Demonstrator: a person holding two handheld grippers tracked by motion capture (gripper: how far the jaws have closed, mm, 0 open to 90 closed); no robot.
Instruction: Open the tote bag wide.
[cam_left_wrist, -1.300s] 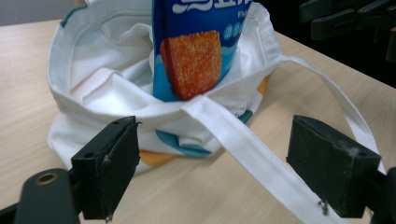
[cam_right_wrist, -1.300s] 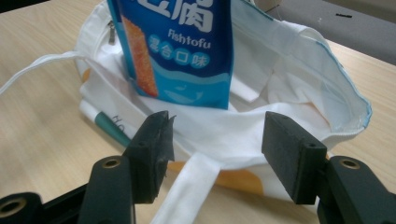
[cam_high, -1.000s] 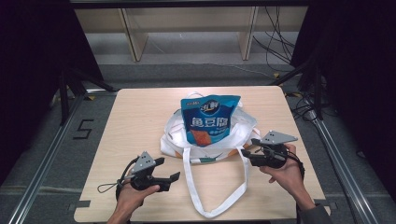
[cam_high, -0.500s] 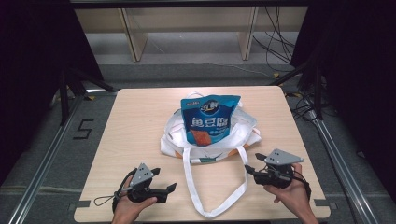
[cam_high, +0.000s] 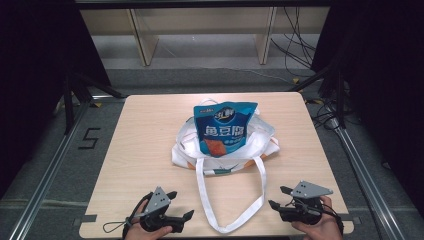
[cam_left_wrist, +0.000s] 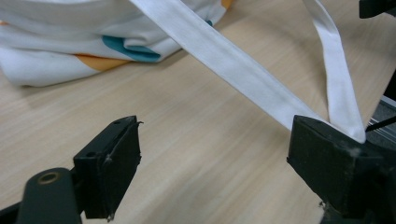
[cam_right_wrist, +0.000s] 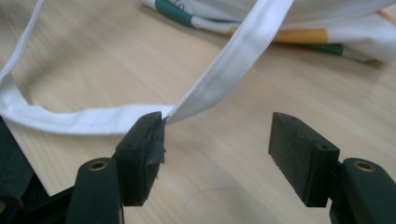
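A white tote bag (cam_high: 220, 150) lies flat near the middle of the wooden surface (cam_high: 140, 150). On top of the bag rests a blue snack pouch (cam_high: 224, 129) with white characters, its top edge toward the far side. One long white strap (cam_high: 227, 200) of the bag runs toward the near edge of the surface and makes a loop there, between the two grippers.

The left gripper (cam_high: 181, 217) is held low at the near left corner of the surface, just beside the left side of the loop. In the left gripper view its jaws are wide open and hold nothing; the strap (cam_left_wrist: 243, 65) crosses in front of them, and its bend sits just behind the tip of the jaw at the right of that view. I cannot tell if it touches this jaw.

The right gripper (cam_high: 278, 199) is held at the near right corner, beside the right side of the loop. In the right gripper view its jaws are also wide open and empty; the strap (cam_right_wrist: 224, 74) passes the tip of the jaw at the left of that view and seems to touch it, while the other jaw stands over bare wood. The bag's printed edge (cam_right_wrist: 299, 28) lies farther ahead.
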